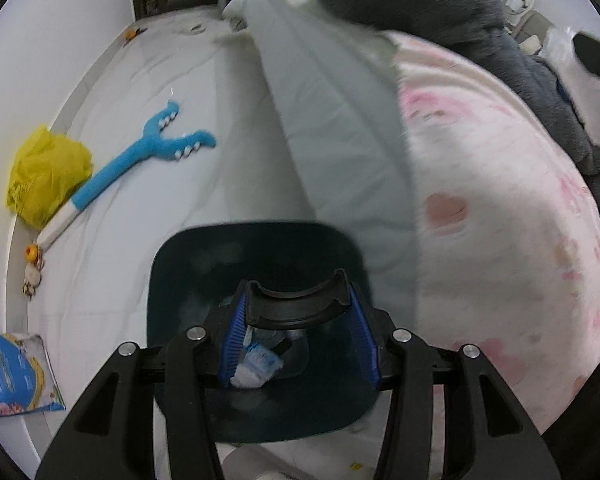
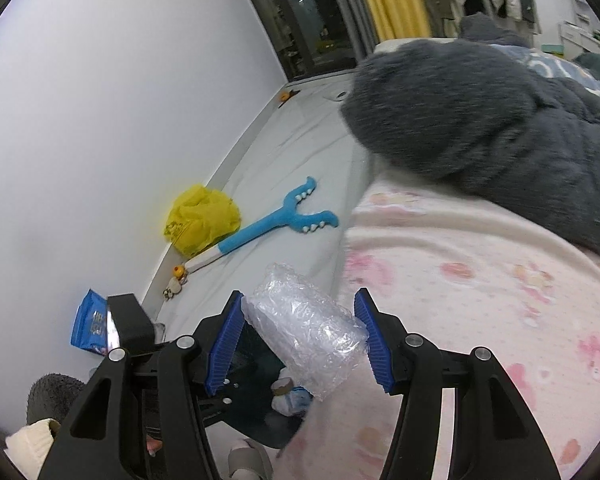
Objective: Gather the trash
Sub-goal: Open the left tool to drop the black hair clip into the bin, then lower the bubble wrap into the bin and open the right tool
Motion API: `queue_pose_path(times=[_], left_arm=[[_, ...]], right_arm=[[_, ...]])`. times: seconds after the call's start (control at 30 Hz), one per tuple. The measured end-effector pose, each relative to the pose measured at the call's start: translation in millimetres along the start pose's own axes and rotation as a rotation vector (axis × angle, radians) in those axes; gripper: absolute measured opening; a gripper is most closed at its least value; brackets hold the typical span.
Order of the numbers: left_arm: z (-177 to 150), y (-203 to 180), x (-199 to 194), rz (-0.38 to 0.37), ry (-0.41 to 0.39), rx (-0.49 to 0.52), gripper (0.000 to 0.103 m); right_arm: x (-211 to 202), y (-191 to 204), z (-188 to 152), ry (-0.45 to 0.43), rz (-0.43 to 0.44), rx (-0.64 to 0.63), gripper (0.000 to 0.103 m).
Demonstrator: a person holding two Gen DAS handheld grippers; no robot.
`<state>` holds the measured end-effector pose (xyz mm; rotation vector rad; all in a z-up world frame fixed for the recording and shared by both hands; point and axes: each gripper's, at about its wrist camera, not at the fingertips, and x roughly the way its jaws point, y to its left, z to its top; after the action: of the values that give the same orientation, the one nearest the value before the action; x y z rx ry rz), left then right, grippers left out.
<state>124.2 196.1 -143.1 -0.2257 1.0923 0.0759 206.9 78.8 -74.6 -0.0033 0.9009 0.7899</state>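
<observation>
My left gripper (image 1: 296,295) is shut on a black curved grip at the rim of a dark teal bin (image 1: 204,264), which I see from above. Crumpled white and blue wrappers (image 1: 258,364) lie inside it. My right gripper (image 2: 299,297) is shut on a wad of clear bubble wrap (image 2: 304,336) and holds it just above the bin (image 2: 256,396), which sits below and to the left of its fingers. On the white bed sheet by the wall lie a crumpled yellow plastic bag (image 1: 46,174) (image 2: 200,222) and a blue packet (image 1: 16,376) (image 2: 90,320).
A blue plush stick toy (image 1: 148,152) (image 2: 276,224) lies on the sheet beside the yellow bag. A pink patterned blanket (image 2: 480,320), a grey pillow (image 1: 332,120) and a dark fuzzy blanket (image 2: 480,112) pile up on the right. A white wall (image 2: 100,120) borders the bed on the left.
</observation>
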Motion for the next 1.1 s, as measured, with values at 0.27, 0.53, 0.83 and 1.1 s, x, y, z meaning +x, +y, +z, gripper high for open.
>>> queue_pose_path(times=[0.27, 0.53, 0.83, 1.1], left_arm=[[-21, 32, 9, 0.007, 0.084, -0.035, 0.052], [-33, 59, 9, 0.0, 0.11, -0.077, 0.07], [-35, 81, -12, -0.016, 0.038, -0.122, 0.082], [-31, 92, -34, -0.029, -0.049, -0.134, 0.086]], right_arm=[[39, 39, -1, 0.068, 0.017, -0.057, 0.058], [77, 69, -5, 0.137, 0.022, -0.096, 0.058], [118, 84, -20, 0.239, -0.003, -0.133, 0.057], [153, 87, -39, 0.341, -0.046, -0.16, 0.057]])
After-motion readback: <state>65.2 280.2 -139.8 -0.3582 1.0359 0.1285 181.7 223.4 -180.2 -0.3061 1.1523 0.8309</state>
